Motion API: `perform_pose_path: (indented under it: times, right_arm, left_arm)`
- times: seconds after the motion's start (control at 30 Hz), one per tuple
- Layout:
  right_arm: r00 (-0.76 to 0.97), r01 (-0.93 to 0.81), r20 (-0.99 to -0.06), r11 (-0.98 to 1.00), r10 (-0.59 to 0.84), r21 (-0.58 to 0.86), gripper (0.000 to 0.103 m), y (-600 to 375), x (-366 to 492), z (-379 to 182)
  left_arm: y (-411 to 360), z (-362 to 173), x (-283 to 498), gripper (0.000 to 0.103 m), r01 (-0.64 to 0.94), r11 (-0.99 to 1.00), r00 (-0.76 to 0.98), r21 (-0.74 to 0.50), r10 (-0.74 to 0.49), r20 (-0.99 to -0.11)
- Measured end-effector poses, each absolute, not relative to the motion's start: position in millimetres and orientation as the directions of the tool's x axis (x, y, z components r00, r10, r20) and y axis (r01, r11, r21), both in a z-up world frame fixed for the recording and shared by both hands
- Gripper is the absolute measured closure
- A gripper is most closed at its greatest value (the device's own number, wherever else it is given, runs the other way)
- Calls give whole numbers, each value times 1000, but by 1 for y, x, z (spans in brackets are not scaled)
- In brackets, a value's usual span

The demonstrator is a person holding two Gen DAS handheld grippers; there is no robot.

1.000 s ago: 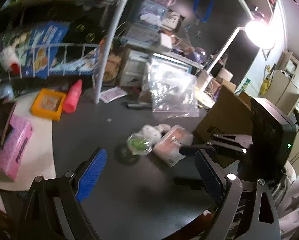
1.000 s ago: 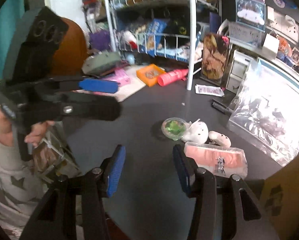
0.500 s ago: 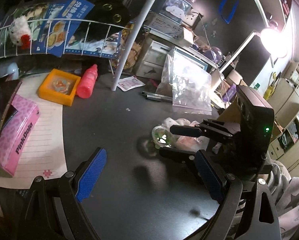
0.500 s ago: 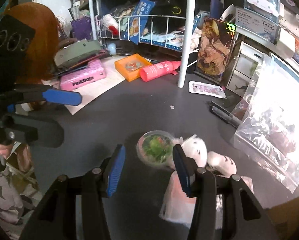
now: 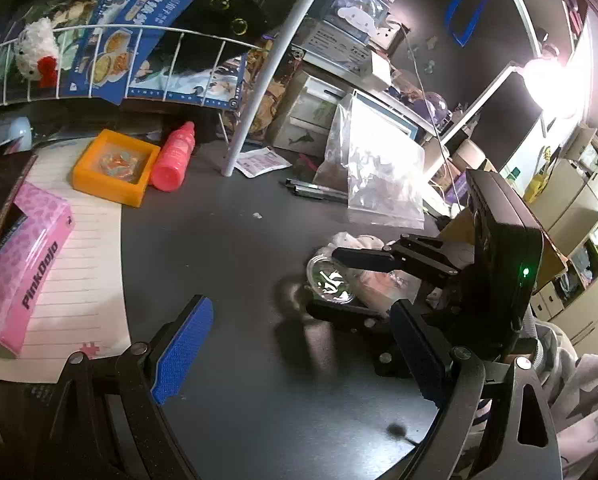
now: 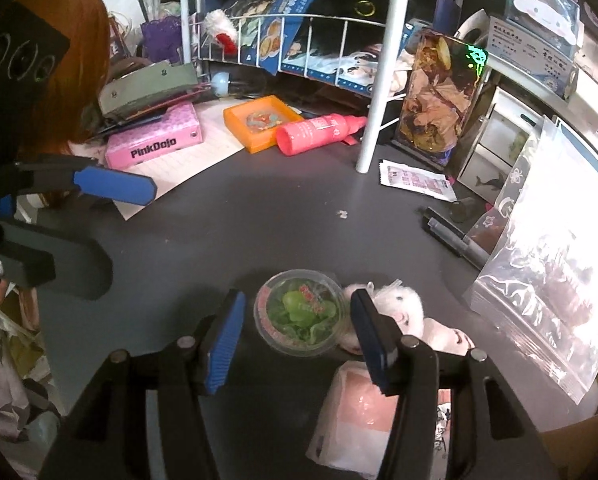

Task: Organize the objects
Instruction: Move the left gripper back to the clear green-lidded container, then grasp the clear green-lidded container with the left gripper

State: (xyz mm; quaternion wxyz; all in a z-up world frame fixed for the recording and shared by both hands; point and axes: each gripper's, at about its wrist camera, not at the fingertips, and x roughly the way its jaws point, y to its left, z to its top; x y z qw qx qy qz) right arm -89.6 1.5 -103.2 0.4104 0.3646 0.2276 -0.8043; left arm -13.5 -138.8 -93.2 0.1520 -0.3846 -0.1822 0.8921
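Capsule, small clear round plastic with green filling (image 6: 301, 312), sits on dark tabletop (image 6: 259, 220) between pads of my right claw (image 6: 295, 334), jaws just widening, not touching yet. Looks light, rigid, slippery; I take it across its sides. White plush toy (image 6: 403, 304) touches it beside far pad, crowding; pink packet (image 6: 359, 412) under claw. My left claw (image 5: 295, 356) gapes empty, well apart.

Black tool (image 6: 297, 338) with 2 blue pads (image 6: 224, 346); grey star-print sleeve (image 5: 583, 392).
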Motion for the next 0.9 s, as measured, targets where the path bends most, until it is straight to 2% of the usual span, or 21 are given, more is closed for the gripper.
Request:
perform_pose_path:
  times: [0.07,0.4,0.7,0.8,0.83,0.9]
  right_arm:
    - [-403,831,-773,-550,-490,-84,59,0,-87,-104]
    - [-386,861,-746,-502,-543,-80,59,4,-63,-87]
    - [-391,892,-661,-440,-640,-101,59,16,-18,-38]
    - [-406,894,-629,-430,-663,-125,59,23,-5,-24]
    - [-414,893,-621,-429,-666,-135,59,26,0,-20]
    - [-429,890,-602,-429,-673,-154,59,34,7,-11]
  left_arm:
    - [-136,-93,-13,14,-133,-886,-655,-443,415,-631]
    - [-118,-86,-8,14,-178,-872,-645,-456,453,-615]
    - [-93,-59,3,16,-272,-833,-646,-481,528,-550]
    - [-87,-49,6,22,-292,-822,-651,-489,546,-528]
    - [-84,-45,7,28,-308,-810,-648,-498,562,-514]
    - [-76,-36,10,32,-329,-807,-649,-490,570,-503]
